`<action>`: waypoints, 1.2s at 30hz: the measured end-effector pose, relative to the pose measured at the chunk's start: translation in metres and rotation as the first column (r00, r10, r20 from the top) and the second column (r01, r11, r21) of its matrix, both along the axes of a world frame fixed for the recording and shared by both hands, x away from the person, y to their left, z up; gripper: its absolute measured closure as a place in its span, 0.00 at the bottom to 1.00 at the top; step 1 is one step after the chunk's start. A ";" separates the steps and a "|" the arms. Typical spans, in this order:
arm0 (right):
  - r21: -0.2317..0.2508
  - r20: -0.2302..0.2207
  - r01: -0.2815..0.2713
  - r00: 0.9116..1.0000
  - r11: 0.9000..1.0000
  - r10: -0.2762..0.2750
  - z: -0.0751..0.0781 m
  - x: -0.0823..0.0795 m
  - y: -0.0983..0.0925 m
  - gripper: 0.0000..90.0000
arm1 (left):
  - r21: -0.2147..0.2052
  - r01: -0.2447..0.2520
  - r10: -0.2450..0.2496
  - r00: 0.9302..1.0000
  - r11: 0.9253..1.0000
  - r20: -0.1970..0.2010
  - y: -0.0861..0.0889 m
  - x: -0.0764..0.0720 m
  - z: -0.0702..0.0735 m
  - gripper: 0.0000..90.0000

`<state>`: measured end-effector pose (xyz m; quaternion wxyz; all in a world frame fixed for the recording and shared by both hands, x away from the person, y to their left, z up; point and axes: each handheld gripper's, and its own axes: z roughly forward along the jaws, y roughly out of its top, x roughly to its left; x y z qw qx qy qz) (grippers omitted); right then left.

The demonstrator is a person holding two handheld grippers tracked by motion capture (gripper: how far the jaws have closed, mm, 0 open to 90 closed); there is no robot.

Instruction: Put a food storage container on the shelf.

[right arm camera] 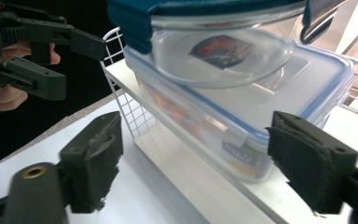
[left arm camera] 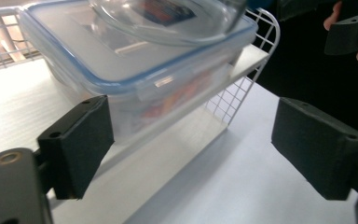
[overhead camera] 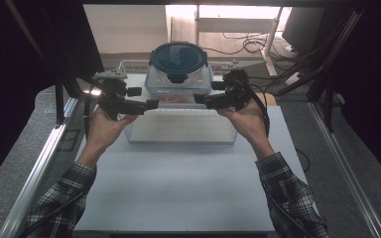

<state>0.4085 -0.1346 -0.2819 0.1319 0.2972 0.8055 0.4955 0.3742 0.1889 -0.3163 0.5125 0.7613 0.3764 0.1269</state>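
Observation:
A rectangular clear box (overhead camera: 178, 85) with a blue-rimmed lid stands on a white wire rack (overhead camera: 181, 130). On it rests a round glass bowl (overhead camera: 178, 57) with a dark teal lid. My left gripper (overhead camera: 145, 98) is at the box's near left corner, my right gripper (overhead camera: 208, 93) at its near right corner. In the left gripper view the jaws of my left gripper (left arm camera: 198, 140) stand wide apart, with the box (left arm camera: 135, 65) just beyond them. My right gripper (right arm camera: 200, 163) is open too, and faces the box (right arm camera: 242, 116) and the bowl (right arm camera: 223, 51). Neither gripper's pads press on anything.
The rack's wire end wall (left arm camera: 242, 93) rises beside the box. The rack sits at the far half of a white table (overhead camera: 178, 183). Dark frame posts and cables stand around the table's sides and back.

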 end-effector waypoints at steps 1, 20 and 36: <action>-0.001 0.002 -0.001 1.000 1.000 0.001 -0.001 -0.002 0.000 0.18 | 0.002 0.000 0.000 1.000 1.000 0.000 -0.001 -0.002 -0.001 0.12; -0.053 0.041 -0.054 0.998 0.997 0.056 -0.030 -0.044 -0.005 0.05 | 0.061 0.063 -0.065 0.998 0.996 0.023 -0.014 -0.044 -0.030 0.06; -0.088 0.022 -0.074 0.997 0.993 0.076 -0.073 -0.061 -0.008 0.05 | 0.099 0.071 -0.073 0.997 0.993 0.015 -0.021 -0.065 -0.076 0.06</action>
